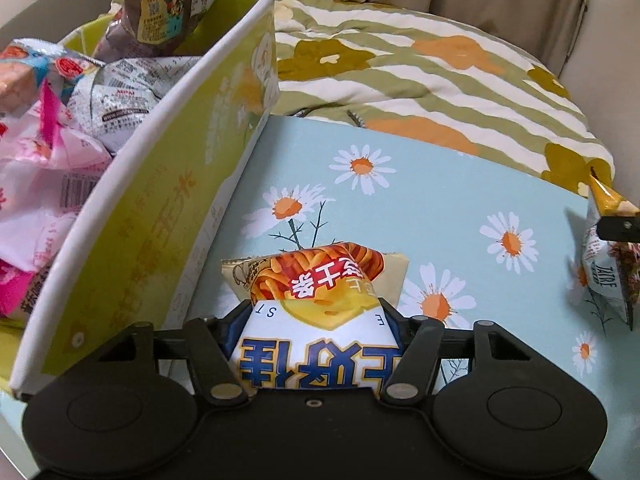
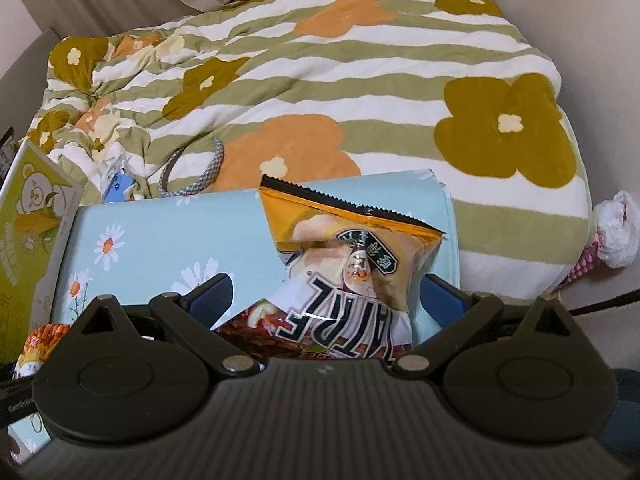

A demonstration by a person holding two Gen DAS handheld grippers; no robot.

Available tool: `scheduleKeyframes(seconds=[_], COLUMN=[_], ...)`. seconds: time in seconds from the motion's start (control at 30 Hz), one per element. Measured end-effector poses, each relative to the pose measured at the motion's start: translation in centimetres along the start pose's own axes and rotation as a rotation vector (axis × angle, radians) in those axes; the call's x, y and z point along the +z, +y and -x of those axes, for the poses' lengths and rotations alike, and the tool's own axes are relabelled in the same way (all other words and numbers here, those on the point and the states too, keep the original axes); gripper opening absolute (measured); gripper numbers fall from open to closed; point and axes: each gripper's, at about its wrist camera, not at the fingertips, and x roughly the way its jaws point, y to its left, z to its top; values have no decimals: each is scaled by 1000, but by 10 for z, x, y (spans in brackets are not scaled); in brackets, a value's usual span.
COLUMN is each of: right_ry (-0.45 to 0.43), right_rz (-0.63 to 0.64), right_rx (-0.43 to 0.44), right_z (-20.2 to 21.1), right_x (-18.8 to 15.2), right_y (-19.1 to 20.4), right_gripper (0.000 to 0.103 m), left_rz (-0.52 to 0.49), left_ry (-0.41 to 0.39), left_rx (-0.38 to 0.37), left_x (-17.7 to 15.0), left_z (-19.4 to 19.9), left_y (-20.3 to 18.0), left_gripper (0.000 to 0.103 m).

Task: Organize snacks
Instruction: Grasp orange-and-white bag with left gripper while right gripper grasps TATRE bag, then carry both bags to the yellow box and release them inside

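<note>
A white, yellow and red snack packet (image 1: 316,280) lies on the light-blue daisy-print surface (image 1: 440,200), next to the wall of a yellow-green box (image 1: 160,200). My left gripper (image 1: 314,312) is shut on this packet, its blue pads pressing both sides. The box holds several snack bags (image 1: 120,92). In the right wrist view an orange and white snack bag (image 2: 352,264) lies between the blue fingers (image 2: 212,296) of my right gripper (image 2: 328,292), which stands open around it. The same bag (image 1: 608,272) shows at the left view's right edge.
A striped flower-print blanket (image 2: 360,80) lies bunched behind the daisy surface (image 2: 160,224). A grey band (image 2: 200,176) and a small blue object (image 2: 118,188) rest at its edge. The box corner (image 2: 28,220) is at the left. A white plastic bag (image 2: 616,232) sits at the far right.
</note>
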Motion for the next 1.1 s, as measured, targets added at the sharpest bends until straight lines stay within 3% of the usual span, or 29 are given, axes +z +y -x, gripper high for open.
scheduleKeyframes(seconds=[0.27,0.37,0.5,0.73,1.1], right_ry=[27,27,26,-21,-146], right_rz=[-28,-26,-16,-1,117], right_rx=[2,13,26,72,202], right_z=[-16,-15,-10,24,96], right_x=[1,-1,-3,-9,-9], right_y=[-2,-3,-2,15,88], right_gripper=[103,89,83,81,81], left_rz=[-23,-27,-33,-43,-38], left_ry=[-53,-70,-95,-170,-336], left_rx=[-1,-7,-24,-63,-47], left_x=[-2,-4,-5,-5,0], left_z=[18,26,38,75,147], left_y=[-2,-2,-3,-2,31], left_gripper=[67,67,67,67,67])
